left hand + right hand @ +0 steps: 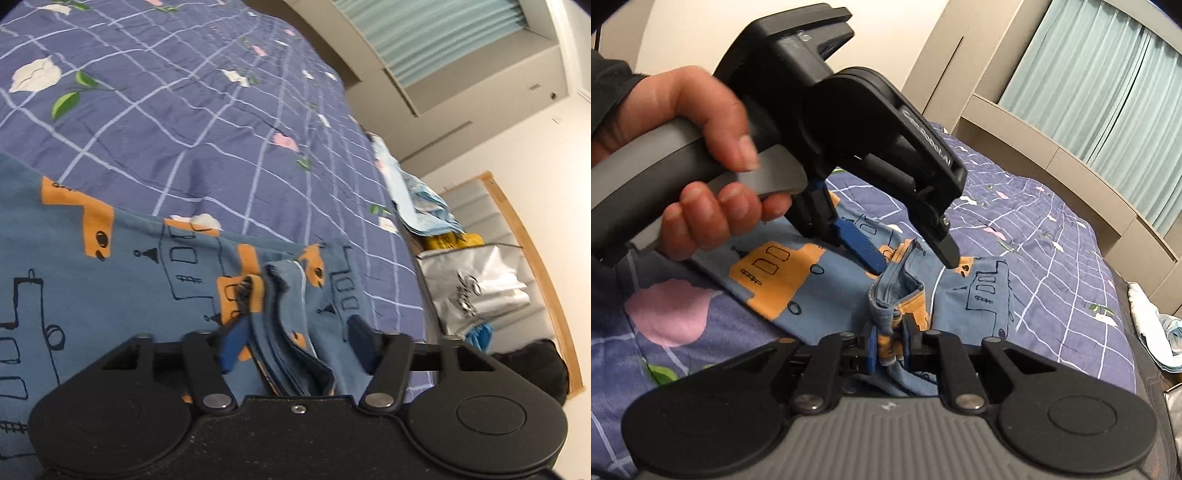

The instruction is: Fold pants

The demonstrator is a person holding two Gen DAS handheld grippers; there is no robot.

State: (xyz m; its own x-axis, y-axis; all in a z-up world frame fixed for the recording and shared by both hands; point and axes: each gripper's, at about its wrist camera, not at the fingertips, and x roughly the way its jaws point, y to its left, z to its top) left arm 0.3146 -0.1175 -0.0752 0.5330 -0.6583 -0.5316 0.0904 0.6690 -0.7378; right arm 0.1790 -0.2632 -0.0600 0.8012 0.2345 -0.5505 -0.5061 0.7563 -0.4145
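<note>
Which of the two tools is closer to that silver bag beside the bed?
The left. The left tool, jaws open around bunched pants, has the silver bag just to its right at the bed's edge. The right tool, clamped on the pants, shows no clear bag in its view.

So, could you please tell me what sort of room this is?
Most likely a bedroom: the pants lie on a bed with a floral grid quilt, beside a padded headboard and a curtained window.

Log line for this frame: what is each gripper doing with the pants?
left gripper: open, straddling pants edge | right gripper: shut on pants | bedspread: pants lying on it
</note>
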